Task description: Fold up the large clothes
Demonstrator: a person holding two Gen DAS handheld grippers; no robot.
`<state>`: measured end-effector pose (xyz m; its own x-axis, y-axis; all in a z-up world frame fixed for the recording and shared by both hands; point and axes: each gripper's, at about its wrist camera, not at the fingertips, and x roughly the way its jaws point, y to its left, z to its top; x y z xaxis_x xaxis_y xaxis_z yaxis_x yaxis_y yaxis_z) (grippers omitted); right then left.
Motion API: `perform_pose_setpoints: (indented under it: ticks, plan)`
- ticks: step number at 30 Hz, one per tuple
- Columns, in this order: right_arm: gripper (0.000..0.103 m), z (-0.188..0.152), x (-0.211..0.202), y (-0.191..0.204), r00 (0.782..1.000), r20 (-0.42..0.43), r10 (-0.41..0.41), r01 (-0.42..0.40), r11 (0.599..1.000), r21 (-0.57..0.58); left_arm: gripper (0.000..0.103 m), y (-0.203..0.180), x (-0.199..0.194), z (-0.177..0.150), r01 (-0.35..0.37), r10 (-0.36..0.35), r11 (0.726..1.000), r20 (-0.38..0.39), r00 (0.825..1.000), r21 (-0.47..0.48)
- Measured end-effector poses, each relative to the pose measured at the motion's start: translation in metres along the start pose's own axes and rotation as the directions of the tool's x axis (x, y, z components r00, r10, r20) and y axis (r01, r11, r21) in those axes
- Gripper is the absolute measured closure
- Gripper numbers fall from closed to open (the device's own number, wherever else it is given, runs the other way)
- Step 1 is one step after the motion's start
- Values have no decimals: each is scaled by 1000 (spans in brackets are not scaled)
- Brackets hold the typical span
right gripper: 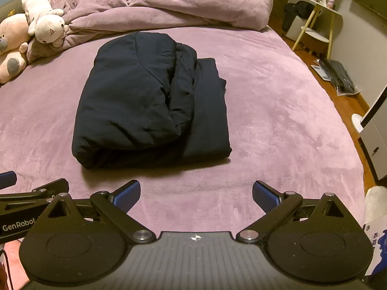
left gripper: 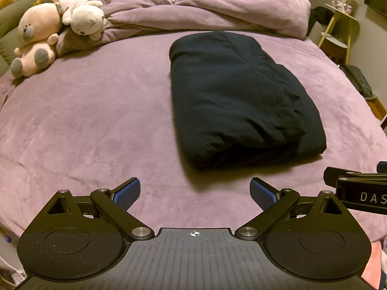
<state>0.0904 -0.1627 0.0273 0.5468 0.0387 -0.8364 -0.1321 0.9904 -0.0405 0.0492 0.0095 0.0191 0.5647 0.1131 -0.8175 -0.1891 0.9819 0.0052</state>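
Observation:
A dark navy padded garment point(left gripper: 239, 99) lies folded into a thick rectangle on the purple bed point(left gripper: 92, 120). It also shows in the right wrist view point(right gripper: 150, 101). My left gripper point(left gripper: 195, 193) is open and empty, held above the bed's near edge, short of the garment's front left. My right gripper point(right gripper: 196, 194) is open and empty, just short of the garment's front right corner. The right gripper shows at the right edge of the left wrist view point(left gripper: 358, 188). The left gripper shows at the left edge of the right wrist view point(right gripper: 29, 198).
A bunched purple duvet point(left gripper: 205, 9) lies across the bed's far end. Two plush toys point(left gripper: 46, 26) sit at the far left. A yellow-legged side table point(right gripper: 319, 19) and a dark keyboard point(right gripper: 338, 75) on the floor are to the right of the bed.

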Motion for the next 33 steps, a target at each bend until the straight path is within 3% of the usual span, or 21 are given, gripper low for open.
perform_pose_setpoints:
  ticks: [33]
  plan:
    - [4,-2,0,-3,1000,-5,-3,3,1000,-2,3,-3,1,-1,2,-2,1000,-9,1000,11]
